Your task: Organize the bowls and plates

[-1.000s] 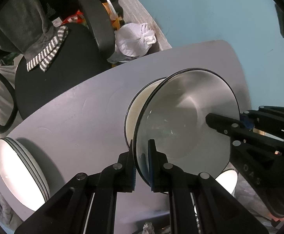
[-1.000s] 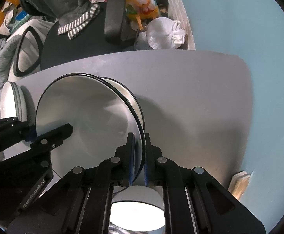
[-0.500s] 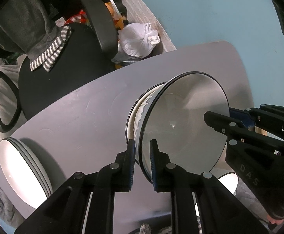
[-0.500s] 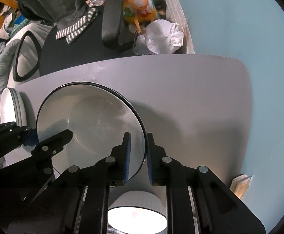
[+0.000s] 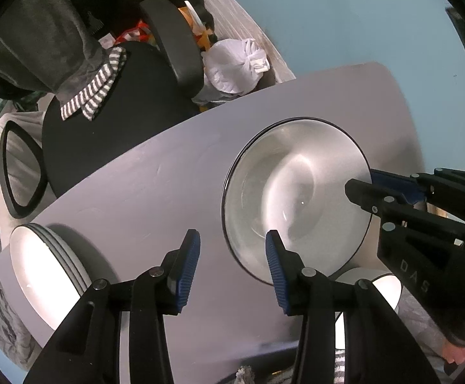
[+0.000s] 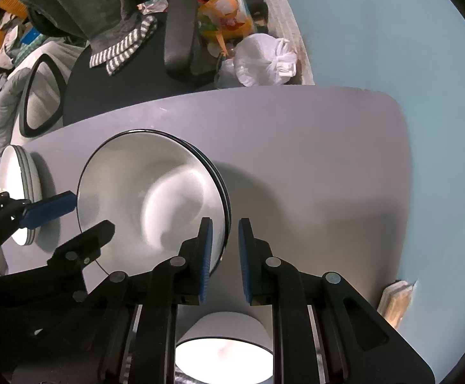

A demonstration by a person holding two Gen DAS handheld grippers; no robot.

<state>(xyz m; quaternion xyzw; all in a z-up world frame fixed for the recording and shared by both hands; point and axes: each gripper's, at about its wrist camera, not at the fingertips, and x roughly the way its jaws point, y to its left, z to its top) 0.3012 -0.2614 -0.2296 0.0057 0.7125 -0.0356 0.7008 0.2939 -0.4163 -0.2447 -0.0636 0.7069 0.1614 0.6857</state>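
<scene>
Both tools have let go since a second ago: the large black-rimmed plate (image 5: 296, 198), then pinched upright by its rim on either side, now lies flat on a stack of like plates at the middle of the grey table (image 5: 143, 192). The left tool (image 5: 232, 259) stands wide apart, its blue-padded fingers clear of the plate's near-left edge, one pad just at the rim and the other over bare table. The right tool (image 6: 224, 249) has parted by a narrower gap, and the plate's rim sits between its pads without being gripped. In the right wrist view the stack (image 6: 149, 198) shows at least two dark rims under the top plate, and the left tool reaches in from the far side with one blue pad beside the rim. A second pile of white plates with grey edges (image 5: 47, 275) sits near the table's left corner, well apart from the middle stack. A white ribbed bowl (image 6: 223, 352) stands at the near edge of the table, just below the right tool. Beyond the table are a black office chair (image 5: 111, 121) with a striped cloth (image 5: 95, 89) draped on it, and a tied white plastic bag (image 5: 239, 67) against the pale blue wall.
</scene>
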